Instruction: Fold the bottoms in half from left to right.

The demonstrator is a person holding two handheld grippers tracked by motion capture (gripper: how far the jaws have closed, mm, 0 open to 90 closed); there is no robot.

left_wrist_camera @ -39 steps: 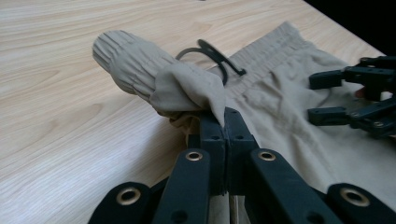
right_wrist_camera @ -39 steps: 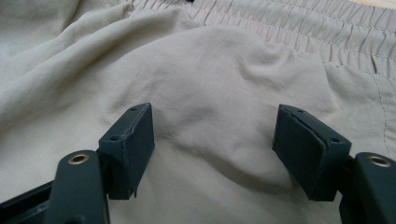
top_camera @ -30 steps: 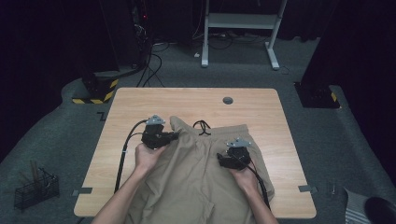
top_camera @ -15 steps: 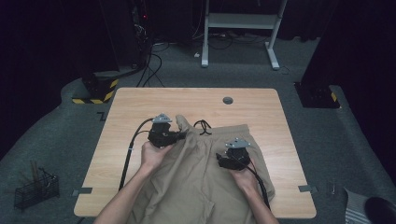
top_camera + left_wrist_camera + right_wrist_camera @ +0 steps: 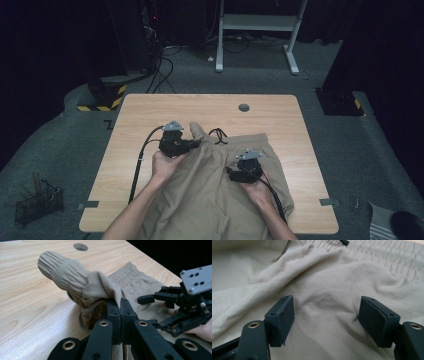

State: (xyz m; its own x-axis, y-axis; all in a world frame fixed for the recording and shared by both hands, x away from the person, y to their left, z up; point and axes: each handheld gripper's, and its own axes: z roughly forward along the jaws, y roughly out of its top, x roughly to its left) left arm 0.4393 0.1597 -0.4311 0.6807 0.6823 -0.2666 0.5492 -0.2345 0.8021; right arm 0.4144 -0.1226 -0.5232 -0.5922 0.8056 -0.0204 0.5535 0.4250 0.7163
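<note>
From the high view, my left hand-held gripper point(image 5: 192, 144) has carried the waistband corner of the crumpled khaki elastic-waist shorts point(image 5: 215, 190) toward 3 o'clock since a second ago, so a fold seems under way on the pale wooden worktop point(image 5: 150, 107). In the left gripper view it is clamped on that bunched khaki fabric point(image 5: 100, 287). In the right gripper view my right hand-held gripper point(image 5: 325, 315) stands apart over flat cloth, and whether its pads touch is hard to tell; the hems are cut off.

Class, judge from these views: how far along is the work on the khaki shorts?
Early. Done: the shorts lie on the table. In hand: the left gripper is shut on a fold beside the elastic waistband. Left: the right gripper rests open on the cloth; the fabric is wrinkled.
</note>
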